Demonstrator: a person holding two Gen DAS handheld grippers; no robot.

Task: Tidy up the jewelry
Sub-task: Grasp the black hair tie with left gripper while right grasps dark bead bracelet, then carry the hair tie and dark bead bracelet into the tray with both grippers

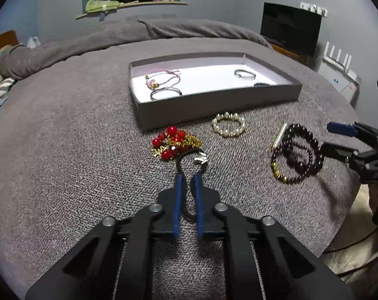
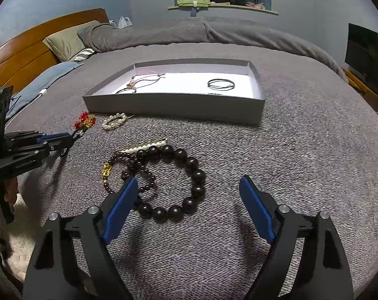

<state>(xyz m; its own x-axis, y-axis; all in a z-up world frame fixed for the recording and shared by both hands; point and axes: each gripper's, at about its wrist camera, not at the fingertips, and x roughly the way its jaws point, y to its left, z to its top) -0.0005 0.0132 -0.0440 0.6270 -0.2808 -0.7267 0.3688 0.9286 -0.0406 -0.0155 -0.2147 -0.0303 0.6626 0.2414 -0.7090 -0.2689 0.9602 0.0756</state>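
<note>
My left gripper (image 1: 188, 175) is nearly shut around a thin black cord bracelet (image 1: 189, 154) with a silver clasp, lying on the grey bedspread beside a red-and-gold bead piece (image 1: 175, 142). A grey tray (image 1: 214, 105) holds several thin bracelets. A pearl bracelet (image 1: 229, 124) lies in front of it. My right gripper (image 2: 189, 185) is open and hovers over a large dark bead bracelet (image 2: 174, 180). A smaller garnet bracelet (image 2: 136, 170) and a pearl hair clip (image 2: 144, 146) lie next to it. The left gripper also shows in the right wrist view (image 2: 63, 141).
The bed's folded grey duvet (image 2: 189, 32) and pillows (image 2: 63, 42) lie behind the tray. A wooden headboard (image 2: 26, 47) is at the left. A dark monitor (image 1: 289, 30) stands at the right. The bed edge and pale floor (image 1: 359, 257) are near the right gripper.
</note>
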